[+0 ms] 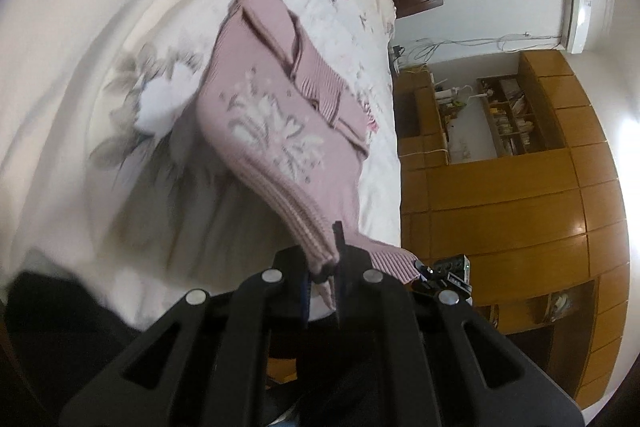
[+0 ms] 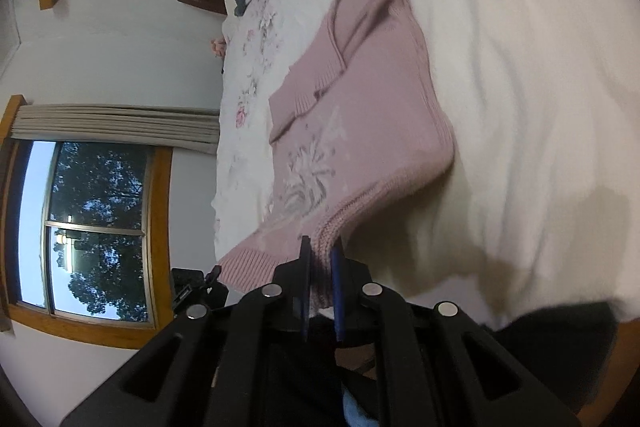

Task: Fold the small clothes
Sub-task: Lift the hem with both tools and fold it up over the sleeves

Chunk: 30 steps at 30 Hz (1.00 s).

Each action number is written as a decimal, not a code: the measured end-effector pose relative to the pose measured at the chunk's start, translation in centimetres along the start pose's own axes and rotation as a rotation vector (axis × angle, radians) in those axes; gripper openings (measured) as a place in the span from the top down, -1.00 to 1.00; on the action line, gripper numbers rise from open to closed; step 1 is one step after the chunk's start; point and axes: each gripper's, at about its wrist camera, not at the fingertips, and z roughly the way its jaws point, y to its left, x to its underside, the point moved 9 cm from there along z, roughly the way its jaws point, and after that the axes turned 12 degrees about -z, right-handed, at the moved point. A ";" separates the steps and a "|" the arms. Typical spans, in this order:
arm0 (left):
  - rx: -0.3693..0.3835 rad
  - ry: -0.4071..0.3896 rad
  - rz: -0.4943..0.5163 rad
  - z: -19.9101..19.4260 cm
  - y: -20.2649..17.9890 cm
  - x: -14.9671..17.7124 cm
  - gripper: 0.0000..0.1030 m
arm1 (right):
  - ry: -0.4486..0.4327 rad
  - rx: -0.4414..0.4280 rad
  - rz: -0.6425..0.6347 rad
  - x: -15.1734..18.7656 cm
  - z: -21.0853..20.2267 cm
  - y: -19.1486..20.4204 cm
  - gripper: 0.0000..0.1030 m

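Here the pink sweater [image 1: 280, 115] lay on the bed [image 1: 100, 27], stretching away from both claws; the left claw [image 1: 334, 267] and right claw [image 2: 320, 259] each pinched a near hem corner, lifted off the bed, equally close.
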 end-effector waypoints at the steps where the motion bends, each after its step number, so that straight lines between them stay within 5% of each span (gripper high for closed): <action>1: 0.002 -0.002 -0.002 0.1 -0.2 -0.6 0.87 | -0.004 0.003 0.000 -0.5 0.0 0.1 0.83; 10: -0.008 -0.014 -0.072 2.5 -1.0 -8.1 0.87 | -0.049 0.058 0.070 -6.4 1.0 -2.3 0.83; 18: -0.143 0.010 -0.133 8.0 1.7 -14.9 0.87 | 0.002 0.143 0.110 -11.6 5.0 -5.8 0.83; 25: -0.227 0.038 -0.165 11.4 4.3 -18.6 0.85 | 0.050 0.201 0.147 -14.6 8.5 -9.5 0.83; 30: -0.213 0.044 -0.128 11.6 3.5 -19.4 0.68 | 0.082 0.195 0.140 -15.4 9.3 -10.1 0.66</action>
